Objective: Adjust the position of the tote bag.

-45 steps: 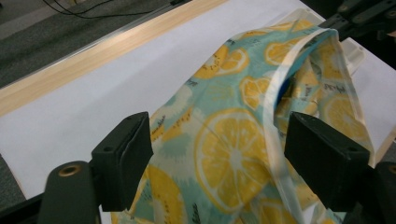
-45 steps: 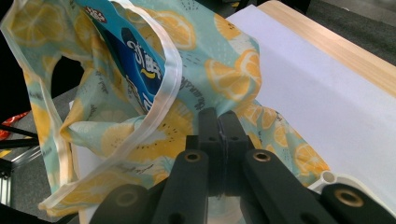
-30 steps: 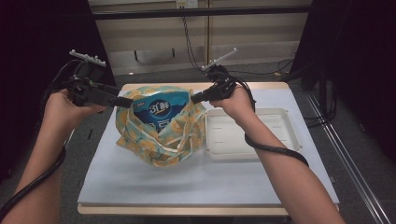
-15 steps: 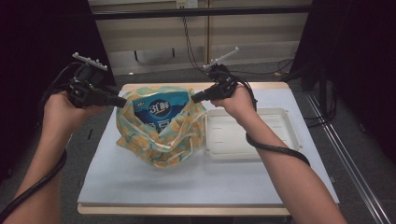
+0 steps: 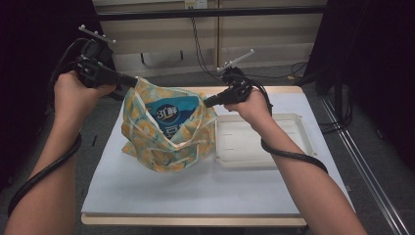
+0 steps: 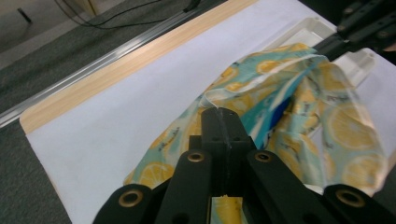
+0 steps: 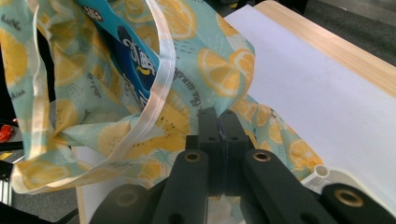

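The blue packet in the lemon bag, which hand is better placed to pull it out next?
Neither stands free: both tongs, left and right, grip the bag rim. I'd release the right; the packet leans nearer it.

The high view looks forward and down from above the person's side of the worktop, far enough off to take in its whole surface. The left gripper view rides on the left tool and looks along its black jaws, very near the lemon-print bag. The right gripper view does likewise from the right tool, with the cloth close before it (almost against the lens). All three views share the bag, the white worktop and the white tray.
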Action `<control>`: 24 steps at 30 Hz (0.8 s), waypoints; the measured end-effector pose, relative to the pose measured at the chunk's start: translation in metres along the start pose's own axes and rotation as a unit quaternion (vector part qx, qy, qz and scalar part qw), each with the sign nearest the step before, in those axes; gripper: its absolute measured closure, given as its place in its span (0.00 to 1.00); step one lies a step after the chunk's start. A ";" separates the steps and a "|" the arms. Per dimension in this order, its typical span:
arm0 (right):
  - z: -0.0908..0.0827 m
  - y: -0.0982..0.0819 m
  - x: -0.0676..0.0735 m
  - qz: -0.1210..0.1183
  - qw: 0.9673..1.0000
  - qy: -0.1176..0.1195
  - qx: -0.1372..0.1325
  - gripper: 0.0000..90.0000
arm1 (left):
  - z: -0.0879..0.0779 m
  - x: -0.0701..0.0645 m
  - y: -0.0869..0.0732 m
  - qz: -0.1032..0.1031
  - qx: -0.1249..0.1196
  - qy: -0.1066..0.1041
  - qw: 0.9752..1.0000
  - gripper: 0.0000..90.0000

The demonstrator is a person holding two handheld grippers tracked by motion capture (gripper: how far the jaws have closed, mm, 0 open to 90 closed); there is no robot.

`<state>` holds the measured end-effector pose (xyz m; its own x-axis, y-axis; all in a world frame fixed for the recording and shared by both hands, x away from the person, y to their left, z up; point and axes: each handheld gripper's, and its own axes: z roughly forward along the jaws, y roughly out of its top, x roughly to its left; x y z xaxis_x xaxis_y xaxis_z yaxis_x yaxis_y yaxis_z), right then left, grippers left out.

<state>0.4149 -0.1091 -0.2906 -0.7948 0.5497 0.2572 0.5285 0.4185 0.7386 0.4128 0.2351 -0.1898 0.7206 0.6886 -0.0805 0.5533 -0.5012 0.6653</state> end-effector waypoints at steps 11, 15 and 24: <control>0.001 -0.006 -0.002 0.000 1.000 0.003 0.014 1.00 | 0.042 0.021 -0.010 -0.038 0.033 0.003 0.999 1.00; 0.001 -0.009 -0.004 -0.002 1.000 0.000 0.017 0.96 | 0.051 0.021 -0.014 -0.039 0.043 -0.003 0.998 1.00; -0.007 -0.008 0.002 -0.017 1.000 -0.007 0.009 0.81 | 0.060 0.022 -0.022 -0.044 0.054 -0.008 0.998 1.00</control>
<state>0.4068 -0.1164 -0.2913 -0.8085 0.5443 0.2238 0.5067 0.4505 0.7350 0.4413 0.2294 -0.2511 0.6724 0.7253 -0.1474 0.6563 -0.4923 0.5718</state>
